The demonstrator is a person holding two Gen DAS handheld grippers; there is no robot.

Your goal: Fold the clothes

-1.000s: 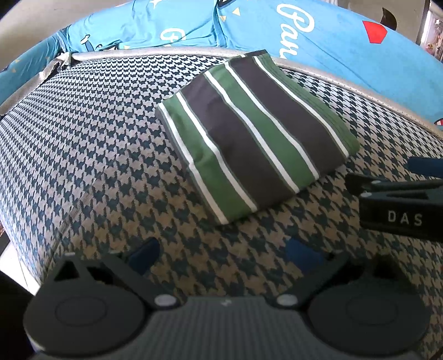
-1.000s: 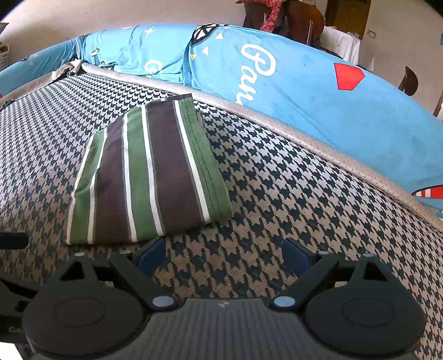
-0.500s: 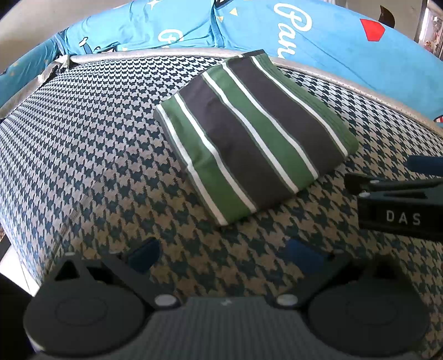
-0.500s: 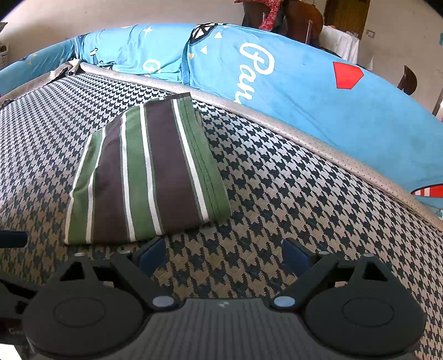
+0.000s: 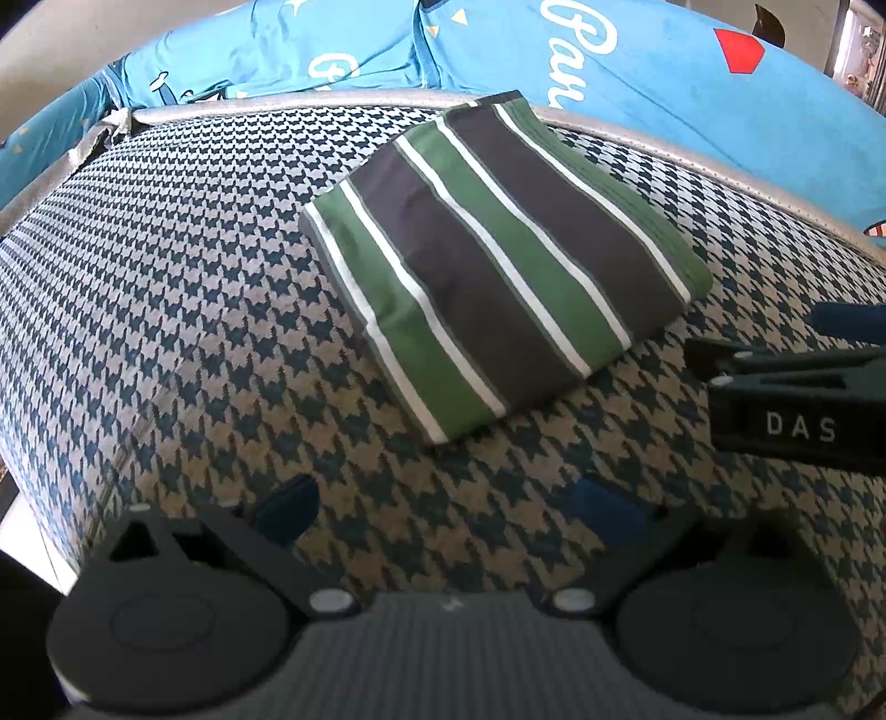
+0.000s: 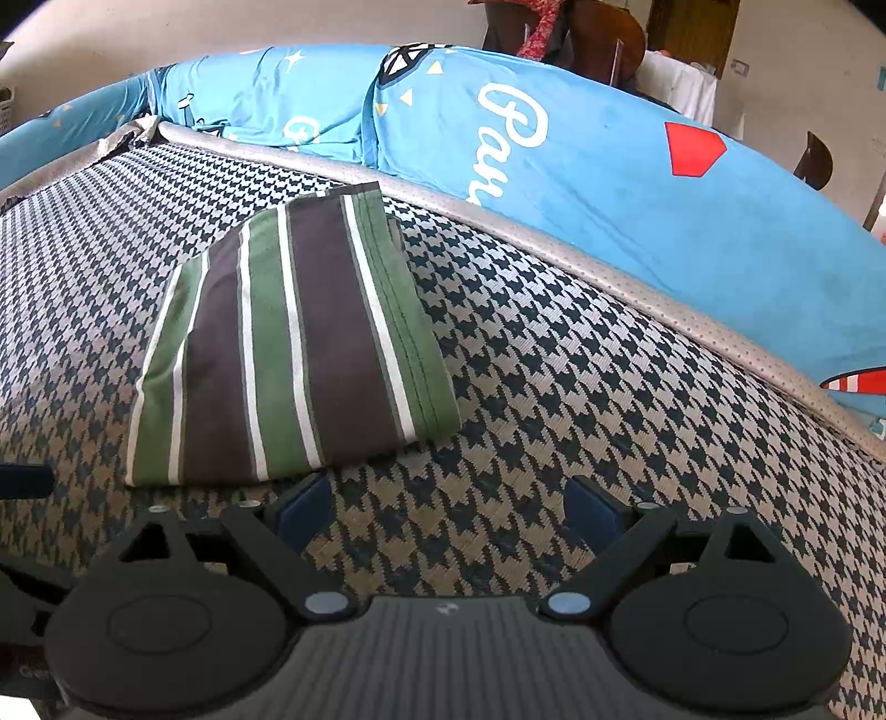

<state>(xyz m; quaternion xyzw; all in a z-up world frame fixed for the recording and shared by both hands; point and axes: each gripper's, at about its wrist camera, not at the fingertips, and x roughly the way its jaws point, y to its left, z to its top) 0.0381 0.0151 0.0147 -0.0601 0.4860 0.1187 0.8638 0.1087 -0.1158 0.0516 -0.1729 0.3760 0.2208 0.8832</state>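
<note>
A folded garment with green, dark brown and white stripes [image 5: 498,271] lies flat on the houndstooth mat [image 5: 183,310]; the right wrist view shows the same garment [image 6: 293,354] left of centre. My left gripper [image 5: 446,512] is open, a short way in front of the garment's near corner, holding nothing. My right gripper [image 6: 443,507] is open too, its left finger [image 6: 302,507] just short of the garment's near edge. The right gripper's body [image 5: 797,404] enters the left wrist view from the right.
Blue printed bedding [image 6: 581,160] lies beyond the mat's grey border [image 6: 637,288]. The mat's left edge [image 5: 33,482] drops off in the left wrist view. Dark wooden furniture [image 6: 587,39] stands far behind.
Both grippers have eased back a little from the garment; it sits slightly farther away in both views. Nothing was taken hold of or let go.
</note>
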